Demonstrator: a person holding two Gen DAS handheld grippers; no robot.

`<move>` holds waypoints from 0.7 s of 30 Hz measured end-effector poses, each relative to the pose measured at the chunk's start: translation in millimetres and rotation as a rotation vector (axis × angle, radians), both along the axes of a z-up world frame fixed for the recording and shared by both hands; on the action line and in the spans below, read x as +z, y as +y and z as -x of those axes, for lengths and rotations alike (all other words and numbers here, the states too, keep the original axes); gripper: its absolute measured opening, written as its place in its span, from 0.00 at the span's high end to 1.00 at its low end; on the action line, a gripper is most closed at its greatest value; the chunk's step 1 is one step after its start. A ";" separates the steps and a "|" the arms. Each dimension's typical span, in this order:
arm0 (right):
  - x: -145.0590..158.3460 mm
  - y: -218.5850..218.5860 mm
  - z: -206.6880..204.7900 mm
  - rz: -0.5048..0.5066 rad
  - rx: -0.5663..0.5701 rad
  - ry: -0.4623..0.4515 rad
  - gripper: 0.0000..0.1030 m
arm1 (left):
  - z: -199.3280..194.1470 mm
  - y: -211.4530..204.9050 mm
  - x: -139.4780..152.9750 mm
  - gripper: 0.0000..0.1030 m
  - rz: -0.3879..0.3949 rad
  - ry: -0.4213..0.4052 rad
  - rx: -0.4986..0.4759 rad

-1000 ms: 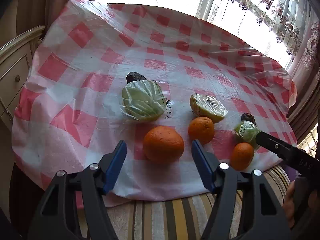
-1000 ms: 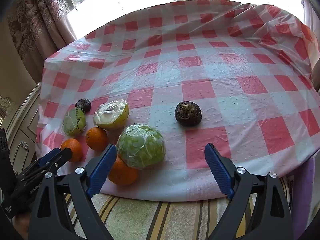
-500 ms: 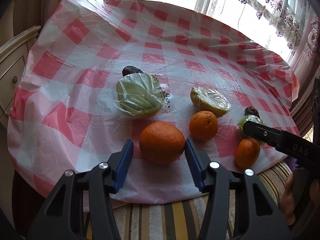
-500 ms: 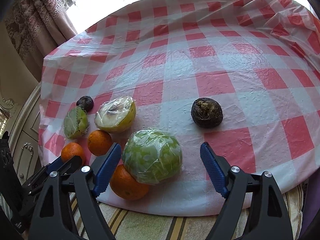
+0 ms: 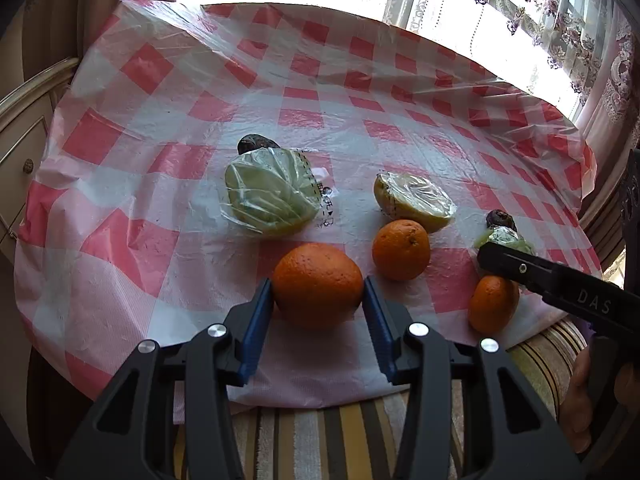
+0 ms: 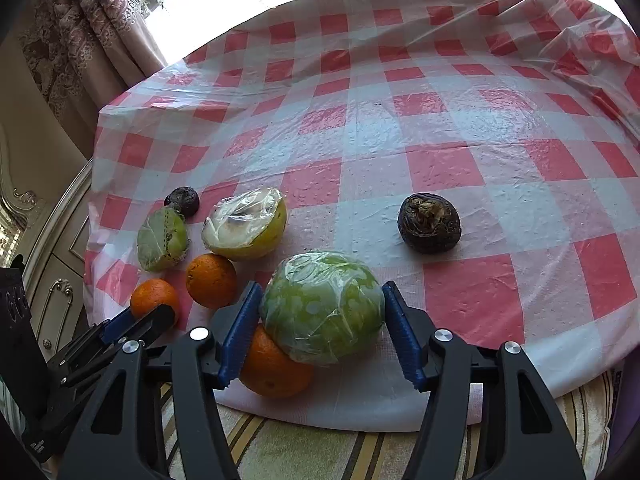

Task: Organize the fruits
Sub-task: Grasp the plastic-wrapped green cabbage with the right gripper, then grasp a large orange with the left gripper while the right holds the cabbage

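Note:
My left gripper (image 5: pixel 318 286) is shut on a large orange (image 5: pixel 318 284) near the table's front edge, both blue pads touching its sides. My right gripper (image 6: pixel 320 312) is closed around a wrapped green fruit (image 6: pixel 322 306), which shows in the left view (image 5: pixel 272 192). The large orange (image 6: pixel 274 368) lies just below it. Two small oranges (image 5: pixel 401 249) (image 5: pixel 493 303), a wrapped yellow half fruit (image 5: pixel 414 201), a small wrapped green fruit (image 6: pixel 162 239) and two dark round fruits (image 6: pixel 429 223) (image 6: pixel 182 201) rest on the red checked tablecloth (image 6: pixel 460 128).
The table's front edge hangs over a striped cushion (image 5: pixel 320 440). A cream cabinet (image 5: pixel 20 140) stands at the left. Curtains and a bright window (image 5: pixel 500 8) lie behind the table. The right gripper's black body (image 5: pixel 560 286) crosses the left view's right side.
Both grippers moved forward and closed. The left one now pinches the large orange; the right one now pinches the wrapped green fruit.

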State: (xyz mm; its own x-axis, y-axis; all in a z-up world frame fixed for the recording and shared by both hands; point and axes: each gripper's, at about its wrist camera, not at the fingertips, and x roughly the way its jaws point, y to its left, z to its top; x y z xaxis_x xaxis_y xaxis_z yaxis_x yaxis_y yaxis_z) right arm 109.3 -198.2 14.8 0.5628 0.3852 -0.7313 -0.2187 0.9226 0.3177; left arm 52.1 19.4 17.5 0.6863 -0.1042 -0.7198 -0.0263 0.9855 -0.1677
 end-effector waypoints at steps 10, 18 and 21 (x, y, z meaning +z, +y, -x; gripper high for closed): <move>5.3 -4.6 6.6 0.008 -0.027 -0.040 0.42 | 0.1 -0.1 -0.4 0.56 0.000 -0.001 -0.001; 12.5 -21.2 18.4 0.091 -0.114 -0.062 0.42 | -1.9 -2.7 3.6 0.56 -0.001 -0.004 -0.006; 8.1 -31.4 18.9 0.151 -0.134 -0.025 0.42 | -2.1 -3.0 3.9 0.56 -0.001 -0.005 -0.008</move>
